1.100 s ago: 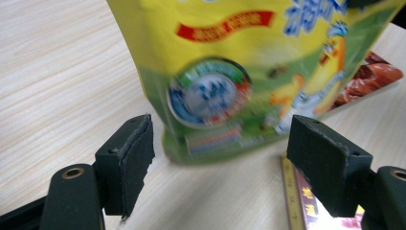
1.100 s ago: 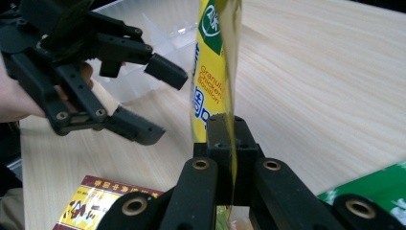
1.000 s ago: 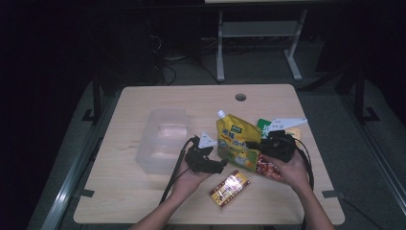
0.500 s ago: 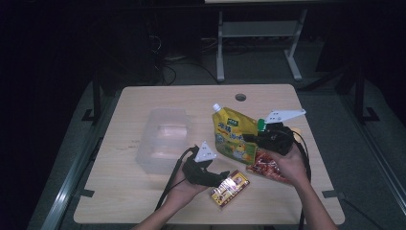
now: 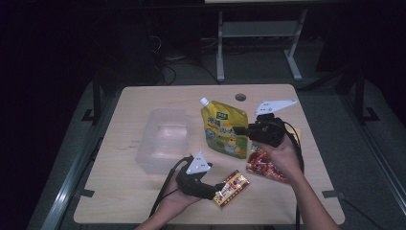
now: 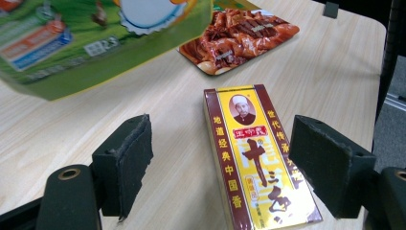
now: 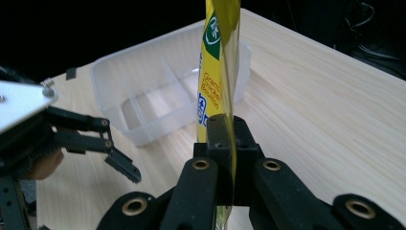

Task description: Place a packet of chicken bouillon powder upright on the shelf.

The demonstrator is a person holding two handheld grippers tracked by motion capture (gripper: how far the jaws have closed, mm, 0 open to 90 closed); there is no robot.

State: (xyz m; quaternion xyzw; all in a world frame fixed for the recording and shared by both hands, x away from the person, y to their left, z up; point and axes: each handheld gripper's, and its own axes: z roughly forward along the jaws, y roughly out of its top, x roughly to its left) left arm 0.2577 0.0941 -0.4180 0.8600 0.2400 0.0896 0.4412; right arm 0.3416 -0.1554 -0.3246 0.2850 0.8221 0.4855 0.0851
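The right gripper (image 7: 225, 143) is clamping the yellow spouted pouch (image 5: 225, 129) by its edge, lifting it clear of the table (image 5: 143, 201). The left gripper (image 6: 230, 158), jaws apart, is straddling the flat spice box (image 6: 253, 158); closing on it appears next. The left gripper view is revealing the red snack packet (image 6: 239, 36); the right gripper view, the clear divided container (image 7: 153, 96).

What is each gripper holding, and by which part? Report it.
The right gripper is shut on the yellow pouch, pinching its side edge. The left gripper holds nothing; its open jaws straddle the spice box.
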